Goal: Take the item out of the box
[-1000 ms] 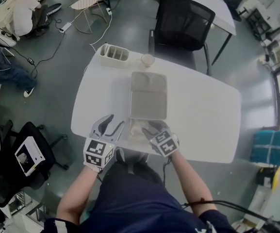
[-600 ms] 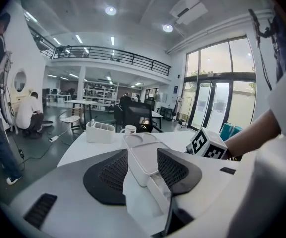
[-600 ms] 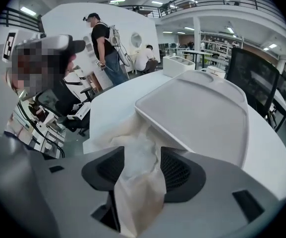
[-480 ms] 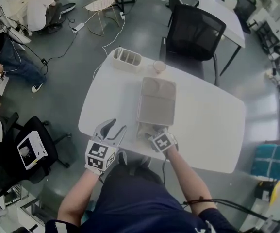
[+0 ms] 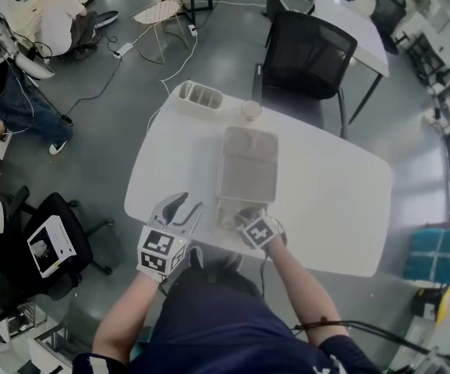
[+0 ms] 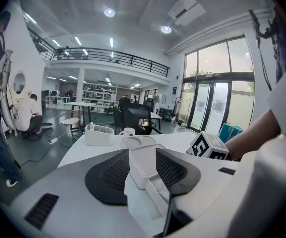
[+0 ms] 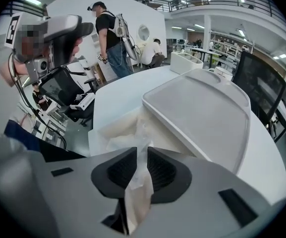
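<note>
While your right tool (image 7: 142,153) has its jaws nearly together, having just been closing, all they pinch is a thin fold of the pale, crinkled wrapper (image 7: 140,130) standing up between the pads. The item (image 7: 114,135) it wraps lies down inside the box (image 6: 138,175), at the near edge of the desk (image 5: 326,193). By the look of it that is a weak hold: pull fast and the film may tear or slide from the pads, and the item drops back. Your left tool (image 5: 184,206) hangs just beside the box with jaws wide, though they have just closed a little, and grips nothing, so the box is unbraced. If the wrapper snags, the light box may rise with it, knock the tray (image 5: 248,164) just beyond it, or slip off the desk's near edge.
</note>
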Motion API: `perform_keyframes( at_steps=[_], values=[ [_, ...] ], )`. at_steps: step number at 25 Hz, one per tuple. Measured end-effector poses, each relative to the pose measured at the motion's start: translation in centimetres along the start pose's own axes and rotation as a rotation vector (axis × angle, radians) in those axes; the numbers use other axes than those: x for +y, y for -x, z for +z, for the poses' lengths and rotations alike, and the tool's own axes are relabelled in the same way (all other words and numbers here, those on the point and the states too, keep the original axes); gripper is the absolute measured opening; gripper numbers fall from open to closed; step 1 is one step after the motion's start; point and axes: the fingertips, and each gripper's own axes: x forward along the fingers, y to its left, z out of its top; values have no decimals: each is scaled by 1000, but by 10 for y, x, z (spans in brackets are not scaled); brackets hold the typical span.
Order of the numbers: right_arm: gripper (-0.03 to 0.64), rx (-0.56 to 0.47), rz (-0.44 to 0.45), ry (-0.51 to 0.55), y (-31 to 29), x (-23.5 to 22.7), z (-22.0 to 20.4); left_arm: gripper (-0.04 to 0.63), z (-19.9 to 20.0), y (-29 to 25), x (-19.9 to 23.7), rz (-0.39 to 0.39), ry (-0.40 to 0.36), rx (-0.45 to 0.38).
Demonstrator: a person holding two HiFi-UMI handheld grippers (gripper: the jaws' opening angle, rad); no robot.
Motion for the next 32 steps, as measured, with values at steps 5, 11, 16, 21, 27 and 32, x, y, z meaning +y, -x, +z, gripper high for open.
perform_keyframes(
  at_steps=[5, 11, 16, 21, 27, 32],
  values=[
    [58, -35, -32, 21, 14, -3, 2, 184, 2, -7, -6, -15, -10, 3],
    [51, -113, -62, 33, 41, -4, 19, 181, 8, -13, -9, -26, -28, -6],
    [35, -210, -86, 32, 74, -8, 47, 179, 21, -17, -4, -16, -45, -24],
    [31, -330, -120, 4, 112, -18, 75, 173, 42, -17, 4, 4, -54, -64],
    [28, -486, -195, -26, 167, -27, 107, 166, 68, -12, 9, 19, -67, -115],
    [28, -614, -260, -48, 214, -33, 127, 159, 94, -7, 7, 22, -75, -166]
  ],
)
